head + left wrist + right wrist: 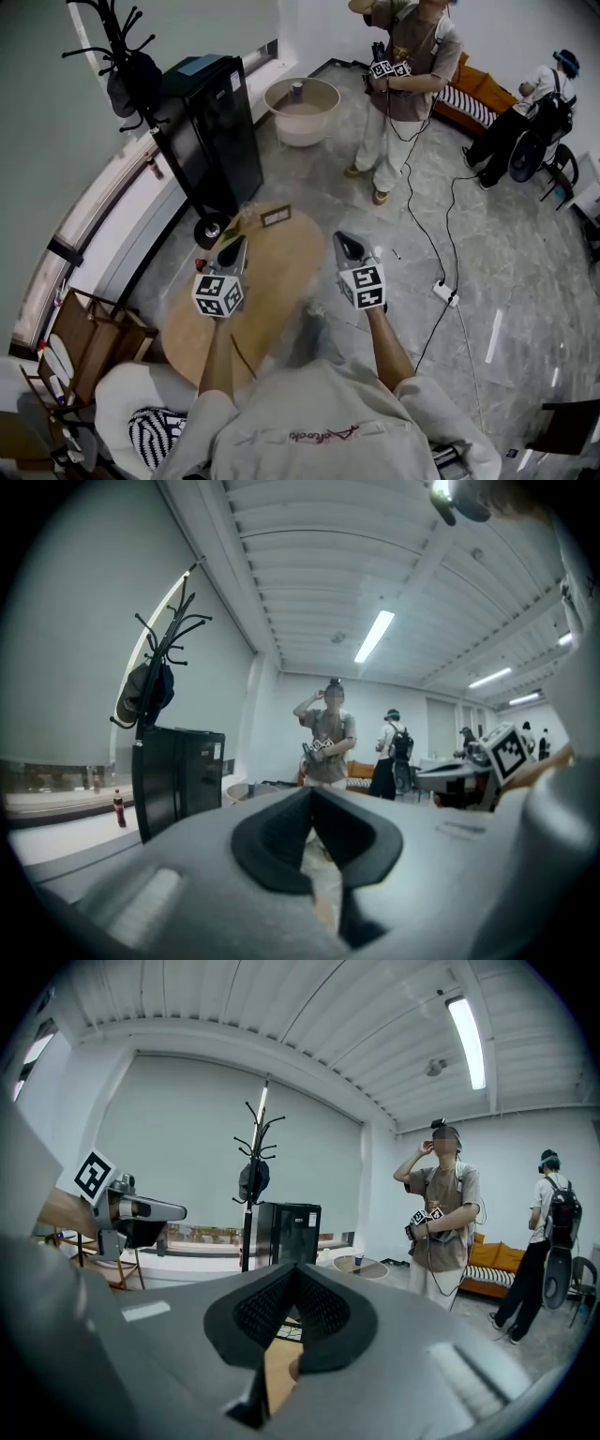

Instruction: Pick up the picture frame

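A small picture frame (275,217) stands upright at the far end of the oval wooden table (281,272). My left gripper (232,251) hovers over the table's left side, short of the frame, with its jaws together and nothing between them. My right gripper (347,244) hangs just off the table's right edge, also shut and empty. In the left gripper view the pads of the left gripper (312,799) meet at the tip. The right gripper view shows the right gripper (294,1274) closed, with table wood below it. Neither gripper view shows the frame.
A black cabinet (211,131) and a coat rack (112,47) stand beyond the table on the left. A pale round tub (302,108) sits behind. A person (408,84) stands at the back, another (525,112) sits at the right. A power strip (443,292) with cables lies on the floor.
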`<act>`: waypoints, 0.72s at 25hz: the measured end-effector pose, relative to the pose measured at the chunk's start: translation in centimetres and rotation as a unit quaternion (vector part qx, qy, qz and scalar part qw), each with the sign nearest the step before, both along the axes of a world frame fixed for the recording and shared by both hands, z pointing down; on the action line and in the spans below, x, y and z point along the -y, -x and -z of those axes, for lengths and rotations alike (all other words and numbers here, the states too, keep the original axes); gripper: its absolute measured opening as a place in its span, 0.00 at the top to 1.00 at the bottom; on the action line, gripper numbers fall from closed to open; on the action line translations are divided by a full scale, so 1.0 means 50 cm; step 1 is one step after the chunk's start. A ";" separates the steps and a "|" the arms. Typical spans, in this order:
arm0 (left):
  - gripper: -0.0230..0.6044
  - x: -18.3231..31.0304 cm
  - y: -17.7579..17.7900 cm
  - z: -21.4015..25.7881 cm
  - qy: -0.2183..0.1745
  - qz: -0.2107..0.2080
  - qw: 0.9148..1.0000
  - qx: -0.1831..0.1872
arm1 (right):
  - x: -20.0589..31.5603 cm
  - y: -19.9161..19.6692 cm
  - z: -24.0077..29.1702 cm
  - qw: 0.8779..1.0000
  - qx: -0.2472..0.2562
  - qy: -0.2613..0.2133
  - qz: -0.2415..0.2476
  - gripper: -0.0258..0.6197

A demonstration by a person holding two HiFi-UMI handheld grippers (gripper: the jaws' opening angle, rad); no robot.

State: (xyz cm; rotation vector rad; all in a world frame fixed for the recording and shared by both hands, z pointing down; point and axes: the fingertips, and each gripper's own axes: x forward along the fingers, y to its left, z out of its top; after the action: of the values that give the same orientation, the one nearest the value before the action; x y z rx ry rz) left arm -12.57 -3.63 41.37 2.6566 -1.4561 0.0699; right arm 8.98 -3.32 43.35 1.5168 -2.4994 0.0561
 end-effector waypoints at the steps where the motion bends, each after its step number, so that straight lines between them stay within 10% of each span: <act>1: 0.96 0.016 -0.001 0.001 0.000 0.002 1.000 0.000 | 0.017 -0.001 0.002 1.000 0.000 0.000 0.002 0.96; 18: 0.96 0.368 -0.038 0.019 0.016 0.034 0.999 0.002 | 0.393 -0.014 0.020 0.999 -0.004 0.014 0.048 0.96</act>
State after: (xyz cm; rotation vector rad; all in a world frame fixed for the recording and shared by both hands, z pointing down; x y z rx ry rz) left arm -10.69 -22.03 40.43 2.5820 -1.5312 0.0906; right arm 9.68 -22.98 42.35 1.3812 -2.5493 0.0690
